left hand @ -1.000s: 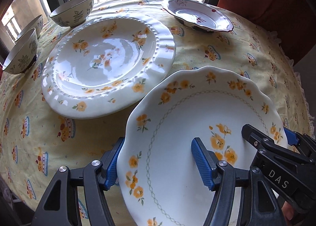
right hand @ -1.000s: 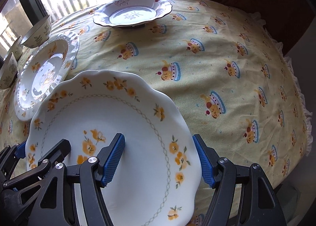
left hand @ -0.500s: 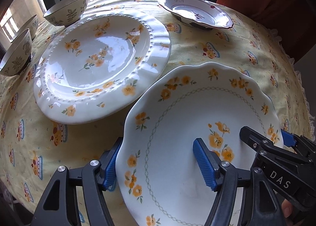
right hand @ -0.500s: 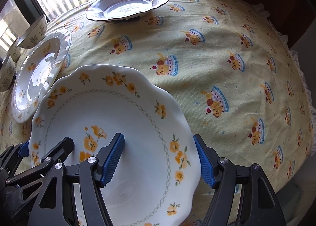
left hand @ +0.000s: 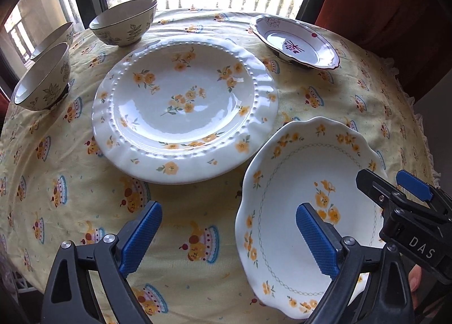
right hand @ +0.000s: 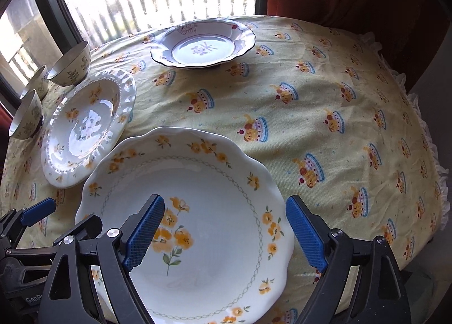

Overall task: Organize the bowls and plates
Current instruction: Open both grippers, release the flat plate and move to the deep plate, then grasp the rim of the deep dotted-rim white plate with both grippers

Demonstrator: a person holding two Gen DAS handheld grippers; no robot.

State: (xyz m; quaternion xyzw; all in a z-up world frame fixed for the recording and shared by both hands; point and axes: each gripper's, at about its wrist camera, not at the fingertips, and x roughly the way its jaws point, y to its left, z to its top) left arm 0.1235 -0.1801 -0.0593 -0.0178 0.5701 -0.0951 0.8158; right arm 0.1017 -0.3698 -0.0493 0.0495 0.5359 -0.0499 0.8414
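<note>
Both claws released: left gripper point(left hand: 228, 236) and right gripper point(right hand: 224, 233) have just been opening, pads clear of the scalloped plate point(right hand: 183, 222), each with one finger over its well and one outside the rim. Plate sits flat on the tablecloth point(right hand: 325, 103), just beside the beaded plate point(left hand: 183, 106). Purple-rimmed dish point(left hand: 293, 41) well apart; three bowls point(left hand: 124, 23) clustered far left. Judgement: nothing stacked yet, most sorting still left.

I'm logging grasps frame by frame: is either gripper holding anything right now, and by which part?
Nothing is held. Both sets of jaws have just been opening: the left gripper and right gripper stand wide, pads clear of the scalloped plate's rim.
</note>
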